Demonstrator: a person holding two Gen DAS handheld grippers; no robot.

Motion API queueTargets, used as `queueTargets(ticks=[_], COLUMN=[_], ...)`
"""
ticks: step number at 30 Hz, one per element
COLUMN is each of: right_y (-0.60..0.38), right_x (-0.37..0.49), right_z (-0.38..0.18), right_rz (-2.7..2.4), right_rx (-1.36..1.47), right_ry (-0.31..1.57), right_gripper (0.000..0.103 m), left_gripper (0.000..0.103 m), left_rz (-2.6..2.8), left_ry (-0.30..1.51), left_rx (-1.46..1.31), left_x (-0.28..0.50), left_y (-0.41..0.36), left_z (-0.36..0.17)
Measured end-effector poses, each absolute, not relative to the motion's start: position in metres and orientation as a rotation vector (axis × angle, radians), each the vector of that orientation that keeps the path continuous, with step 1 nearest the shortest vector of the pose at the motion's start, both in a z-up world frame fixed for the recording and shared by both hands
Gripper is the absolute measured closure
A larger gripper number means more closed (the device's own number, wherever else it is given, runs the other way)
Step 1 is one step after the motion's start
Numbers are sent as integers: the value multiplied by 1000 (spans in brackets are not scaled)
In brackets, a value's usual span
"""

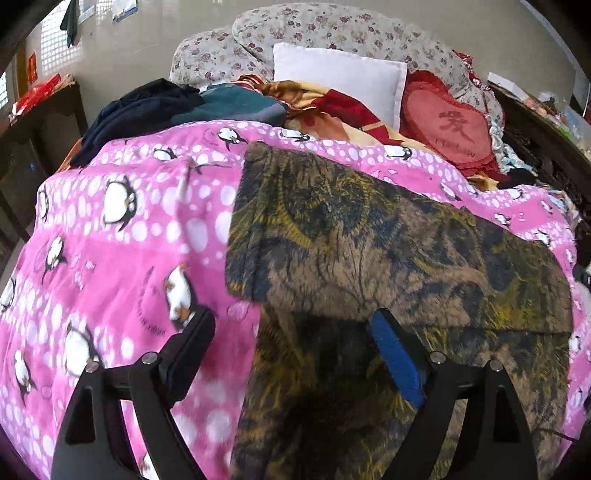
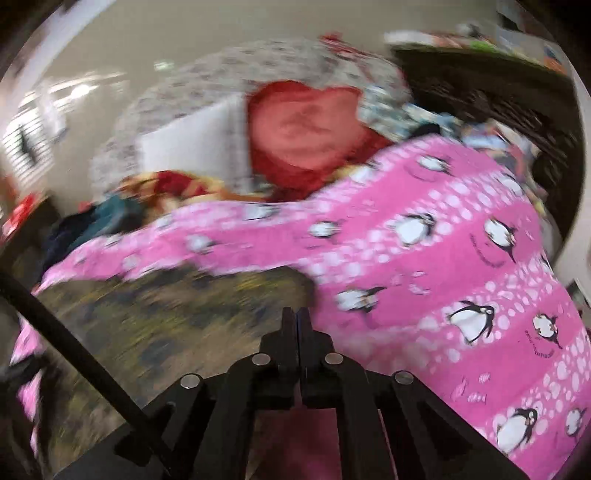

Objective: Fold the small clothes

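Observation:
A brown, yellow and dark patterned garment (image 1: 369,251) lies on a pink penguin-print blanket (image 1: 122,229), with its right part folded over itself. My left gripper (image 1: 291,332) is open just above the garment's near part, holding nothing. In the blurred right wrist view the garment (image 2: 159,314) lies at the lower left on the pink blanket (image 2: 443,266). My right gripper (image 2: 296,314) is shut with its fingers pressed together at the garment's right edge; I see no cloth between them.
A white pillow (image 1: 340,79), a red heart cushion (image 1: 450,125), a floral bolster (image 1: 332,33) and a pile of dark clothes (image 1: 147,107) lie at the bed's far end. Dark wooden furniture stands on the left (image 1: 37,147) and the right (image 1: 546,147).

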State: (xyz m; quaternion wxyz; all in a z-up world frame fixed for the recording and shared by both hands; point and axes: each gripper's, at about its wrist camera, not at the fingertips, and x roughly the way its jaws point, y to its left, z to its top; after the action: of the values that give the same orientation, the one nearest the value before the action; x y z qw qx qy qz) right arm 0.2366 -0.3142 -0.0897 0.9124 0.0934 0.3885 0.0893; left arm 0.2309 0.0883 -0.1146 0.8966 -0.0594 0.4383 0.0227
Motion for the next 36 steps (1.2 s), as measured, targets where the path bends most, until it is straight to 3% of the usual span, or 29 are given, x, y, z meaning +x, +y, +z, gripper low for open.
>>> queueTargets(ticks=[2, 3, 8, 13, 17, 21, 23, 27, 34, 36], right_y=[-296, -287, -264, -279, -301, -330, -342, -350, -364, -380], right_x=[219, 211, 213, 186, 134, 81, 54, 7, -44, -61], right_z=[-90, -93, -142, -100, -53, -7, 9, 5, -99, -101], right_rz=[263, 299, 213, 227, 254, 285, 301, 321, 291, 262], right_rx=[155, 130, 28, 75, 103, 162, 172, 154, 174, 143], right_ry=[826, 843, 1003, 944, 889, 870, 893, 966, 1229, 1258], right_gripper=[71, 67, 66, 64, 43, 36, 21, 18, 22, 24], left_gripper=[17, 17, 17, 16, 16, 15, 15, 15, 15, 15], left_rz=[41, 43, 35, 7, -25, -70, -78, -85, -53, -43], left_ry=[916, 923, 962, 971, 981, 987, 985, 1008, 1120, 1125], left_rx=[-131, -131, -138, -136, -145, -153, -141, -125, -137, -157], left_x=[219, 215, 190, 155, 133, 111, 98, 70, 21, 11], left_y=[90, 91, 95, 106, 110, 112, 112, 117, 138, 146], left_z=[-115, -116, -119, -107, -98, -88, -85, -88, -120, -123])
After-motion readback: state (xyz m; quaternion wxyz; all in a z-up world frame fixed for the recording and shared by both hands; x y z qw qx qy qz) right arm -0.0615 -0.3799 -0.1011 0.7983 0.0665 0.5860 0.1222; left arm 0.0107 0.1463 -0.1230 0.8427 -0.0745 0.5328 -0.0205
